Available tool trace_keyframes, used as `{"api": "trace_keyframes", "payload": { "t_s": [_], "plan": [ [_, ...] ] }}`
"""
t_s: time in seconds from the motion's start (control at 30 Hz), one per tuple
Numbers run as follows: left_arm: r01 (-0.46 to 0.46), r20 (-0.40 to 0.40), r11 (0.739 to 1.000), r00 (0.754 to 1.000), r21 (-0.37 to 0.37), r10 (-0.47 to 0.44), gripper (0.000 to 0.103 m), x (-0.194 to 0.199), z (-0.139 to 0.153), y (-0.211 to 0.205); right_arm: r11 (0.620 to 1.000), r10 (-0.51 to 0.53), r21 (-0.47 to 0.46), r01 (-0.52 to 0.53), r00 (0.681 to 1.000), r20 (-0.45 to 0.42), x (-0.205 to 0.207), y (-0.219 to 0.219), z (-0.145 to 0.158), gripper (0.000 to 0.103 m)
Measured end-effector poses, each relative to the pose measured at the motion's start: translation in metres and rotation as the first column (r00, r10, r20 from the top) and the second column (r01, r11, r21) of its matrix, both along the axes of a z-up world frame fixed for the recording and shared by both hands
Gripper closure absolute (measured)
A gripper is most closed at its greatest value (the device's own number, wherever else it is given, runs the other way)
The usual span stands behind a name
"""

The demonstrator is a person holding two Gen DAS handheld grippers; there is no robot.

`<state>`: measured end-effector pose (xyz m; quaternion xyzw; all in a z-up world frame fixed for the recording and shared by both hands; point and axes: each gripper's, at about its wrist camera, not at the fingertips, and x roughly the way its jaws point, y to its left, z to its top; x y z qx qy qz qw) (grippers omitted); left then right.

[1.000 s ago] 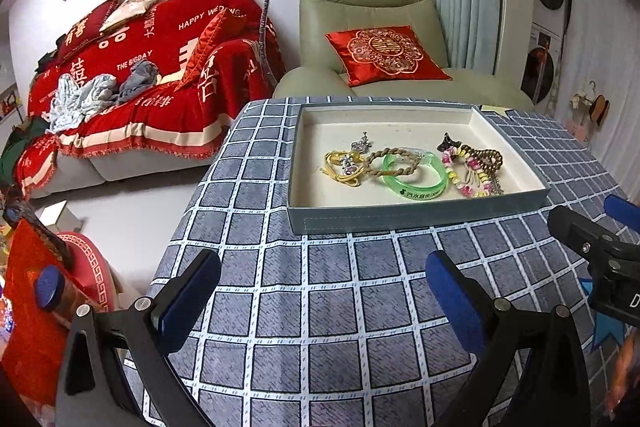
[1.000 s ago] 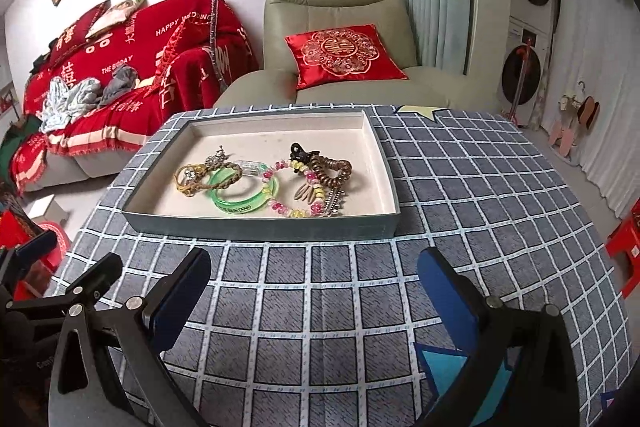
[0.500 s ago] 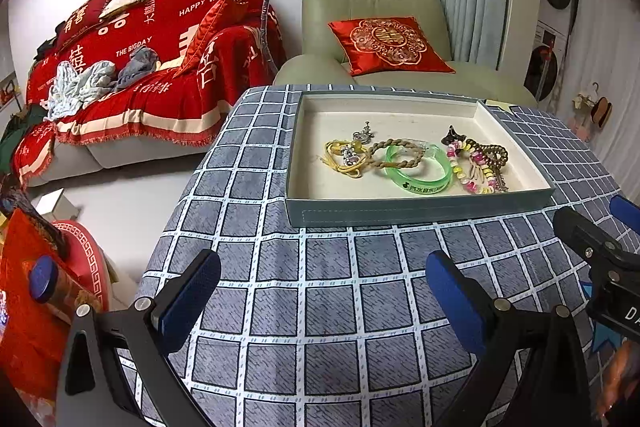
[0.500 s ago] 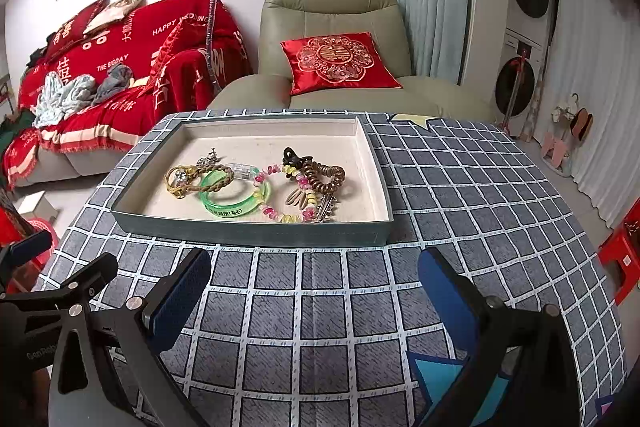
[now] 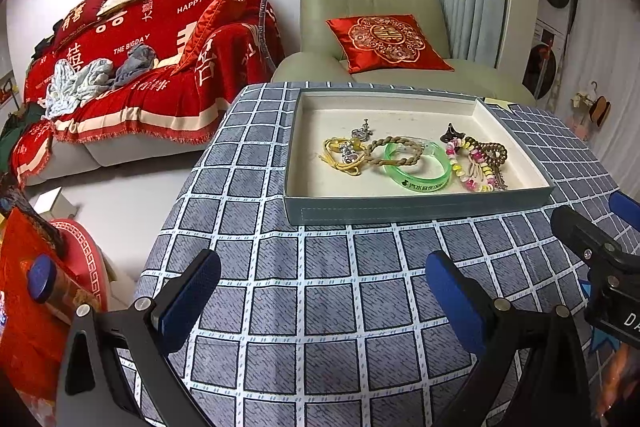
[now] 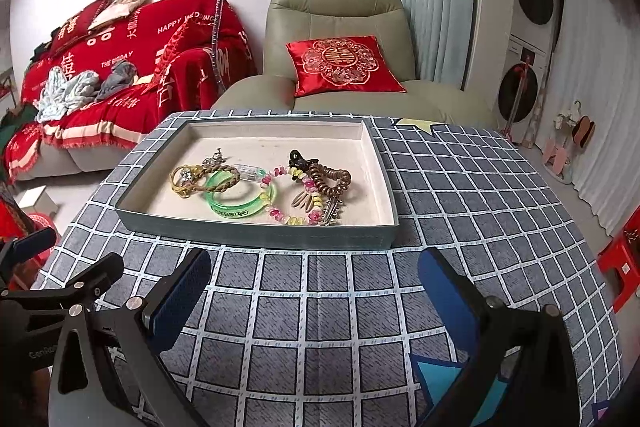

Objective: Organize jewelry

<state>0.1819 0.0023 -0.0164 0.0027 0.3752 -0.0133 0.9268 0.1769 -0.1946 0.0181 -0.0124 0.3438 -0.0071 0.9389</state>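
Observation:
A shallow grey tray (image 5: 416, 213) (image 6: 256, 237) with a cream floor sits on the checked tablecloth. Inside lie a green bangle (image 5: 418, 173) (image 6: 240, 201), a braided cord bracelet (image 5: 394, 149), a yellow cord piece with a charm (image 5: 342, 155) (image 6: 184, 179), a pastel bead bracelet (image 5: 466, 169) (image 6: 288, 201), a brown spiral hair tie (image 6: 330, 179) and a black claw clip (image 6: 298, 157). My left gripper (image 5: 322, 291) is open over the cloth, short of the tray. My right gripper (image 6: 314, 289) is open too, beside it on the right.
The table (image 6: 480, 195) drops off at its left edge toward the floor (image 5: 120, 203). A green armchair with a red cushion (image 6: 340, 67) stands behind the table, and a red-covered sofa (image 5: 132, 67) lies at the left. Red stools (image 6: 622, 259) stand at the right.
Both grippers have tipped slightly, so the tray sits a little lower and closer in both views. The jewelry in the tray has not moved, and both jaws stay open.

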Motion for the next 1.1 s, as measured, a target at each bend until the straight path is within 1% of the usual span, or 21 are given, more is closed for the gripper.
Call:
{"api": "trace_keyframes", "payload": {
  "t_s": [1.1],
  "plan": [
    [0.005, -0.001, 1.000, 1.000, 0.002, -0.005, 0.000, -0.0004, -0.0005, -0.0041, 1.000, 0.003, 0.001, -0.003, 1.000, 0.004, -0.0010, 0.0029, 0.0008, 0.000]
  ]
}}
